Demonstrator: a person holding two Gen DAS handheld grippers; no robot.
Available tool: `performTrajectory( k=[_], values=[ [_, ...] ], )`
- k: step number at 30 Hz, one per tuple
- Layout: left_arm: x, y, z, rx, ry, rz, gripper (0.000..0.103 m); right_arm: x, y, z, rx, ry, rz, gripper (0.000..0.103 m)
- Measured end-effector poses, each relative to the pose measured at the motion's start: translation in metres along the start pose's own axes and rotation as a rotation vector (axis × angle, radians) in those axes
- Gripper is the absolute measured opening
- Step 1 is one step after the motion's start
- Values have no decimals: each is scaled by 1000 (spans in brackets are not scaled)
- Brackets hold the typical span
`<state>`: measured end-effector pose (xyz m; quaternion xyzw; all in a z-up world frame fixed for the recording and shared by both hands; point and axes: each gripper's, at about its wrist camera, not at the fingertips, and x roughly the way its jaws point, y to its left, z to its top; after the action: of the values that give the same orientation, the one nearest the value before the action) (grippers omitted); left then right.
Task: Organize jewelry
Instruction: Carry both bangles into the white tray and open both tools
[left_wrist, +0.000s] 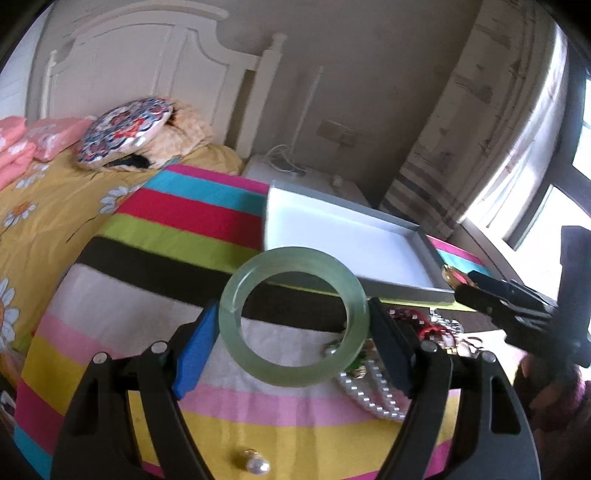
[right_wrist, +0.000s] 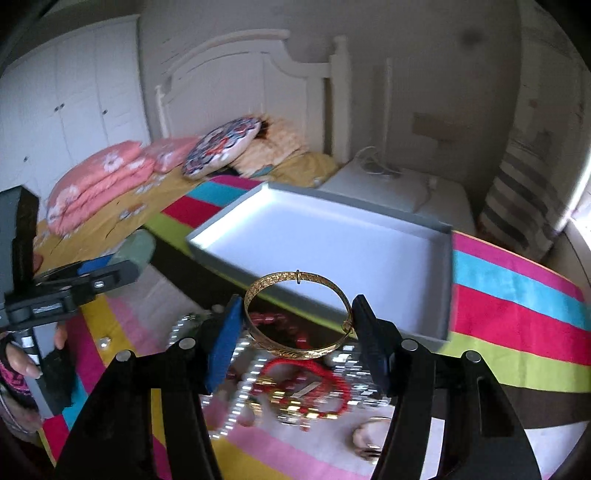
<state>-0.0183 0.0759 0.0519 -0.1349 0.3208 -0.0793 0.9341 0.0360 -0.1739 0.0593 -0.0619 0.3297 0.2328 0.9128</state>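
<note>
The left gripper (left_wrist: 293, 325) holds a pale green bangle (left_wrist: 293, 316) across its width, one pad on each outer side, so the ring stands tilted between the fingers above the striped cloth (left_wrist: 155, 221). The right gripper (right_wrist: 297, 317) is clamped on a thin gold bangle (right_wrist: 298, 314) in the same way, with the blue pad at the ring's left and the dark pad at its right; its jaws stand narrower than the left pair.

Just beyond both rings lies a shallow grey tray (right_wrist: 441, 284) with a white inside, and nothing shows in it. The gold bangle hangs over the tray's near edge, and the green one sits near the tray's near left corner.

Under the right gripper, on the cloth, is a heap of jewellery (right_wrist: 295, 380): red cord bracelets, silver chains and pearl strands, blurred. A single pearl earring (left_wrist: 256, 466) lies apart on the yellow stripe, near the left gripper.
</note>
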Motion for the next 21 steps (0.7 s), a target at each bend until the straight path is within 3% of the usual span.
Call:
performTrajectory(
  k=[5, 13, 21],
  values=[
    [17, -33, 28, 158, 80, 8, 78, 2, -32, 8, 59, -12, -43, 60],
    [85, -52, 66, 211, 200, -6, 78, 43, -51, 23, 106, 42, -90, 60],
    [142, -57, 95, 319, 260, 67, 78, 75, -77, 41, 151, 101, -106, 60]
  ],
)
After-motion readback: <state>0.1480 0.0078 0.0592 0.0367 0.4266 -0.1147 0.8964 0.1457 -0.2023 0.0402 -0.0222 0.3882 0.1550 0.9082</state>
